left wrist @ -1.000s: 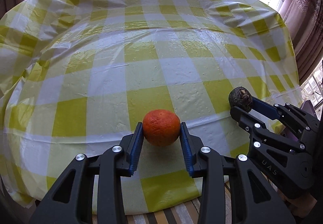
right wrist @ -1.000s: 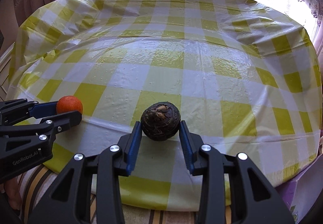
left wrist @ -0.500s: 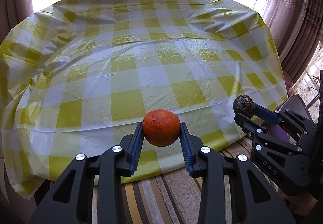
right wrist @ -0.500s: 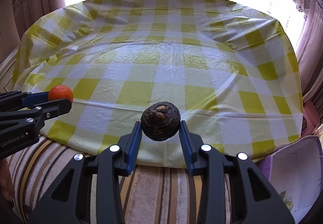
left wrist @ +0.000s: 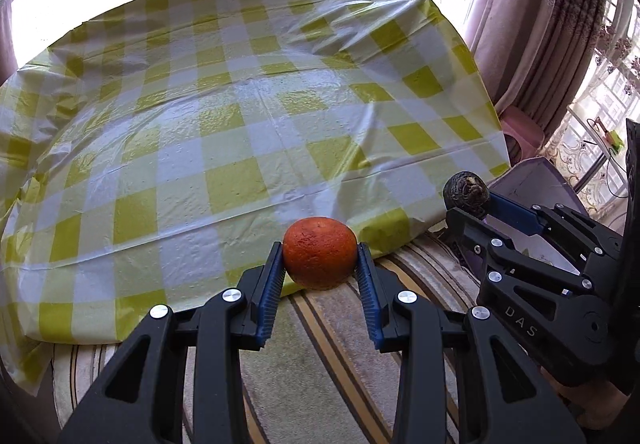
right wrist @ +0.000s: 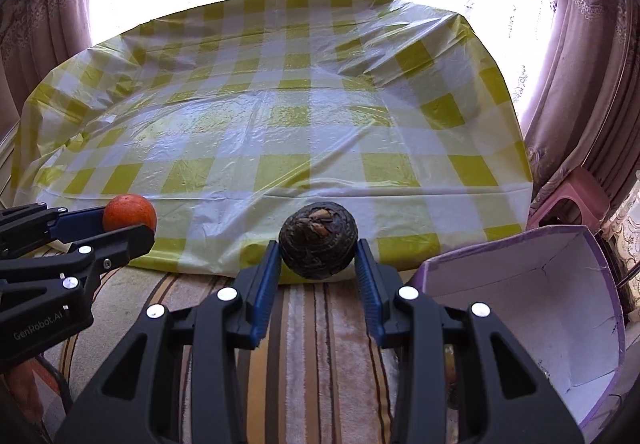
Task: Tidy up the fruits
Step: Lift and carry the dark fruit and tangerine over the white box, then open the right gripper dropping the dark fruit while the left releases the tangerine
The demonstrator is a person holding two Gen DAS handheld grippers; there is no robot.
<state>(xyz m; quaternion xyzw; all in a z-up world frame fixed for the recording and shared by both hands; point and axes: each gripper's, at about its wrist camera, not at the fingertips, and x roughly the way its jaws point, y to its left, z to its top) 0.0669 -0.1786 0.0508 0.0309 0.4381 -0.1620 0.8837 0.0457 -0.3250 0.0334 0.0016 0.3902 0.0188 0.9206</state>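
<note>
Off the near edge of the table (right wrist: pixel 400 171), above the striped rug (right wrist: pixel 304 324): both fruits airborne, both carried side by side. Left gripper (left wrist: pixel 320 264) clamped snugly on the orange (left wrist: pixel 319 258), blue pads (left wrist: pixel 272 284) pressed against either flank, fruit sitting right at the fingertips. Right gripper (right wrist: pixel 318 258) likewise clamped on a dark, rough-skinned round fruit (right wrist: pixel 318 245), maybe an avocado or passion fruit, hard to say; pads flush on both sides, nothing slack.

Yellow-and-white checked tablecloth (left wrist: pixel 224 147) lying bare behind the pair, no other fruit showing on it. Down at near right, an open purple-edged cardboard box (right wrist: pixel 532 308) on the floor, white inside, mouth facing up and toward the grippers.

Key relation: box lying to the right of and below both loads, just beside the right gripper's fingers, farther from the left. So the dark fruit looks like first in, with a short swing right and down; the orange with more ground to cover, across the right gripper's path. Both fruits round, no long axis to fuss over, though likely to roll once dropped. Judging from this, carrying stage well along, release not yet made. Risk: two grippers crowding one box mouth.
</note>
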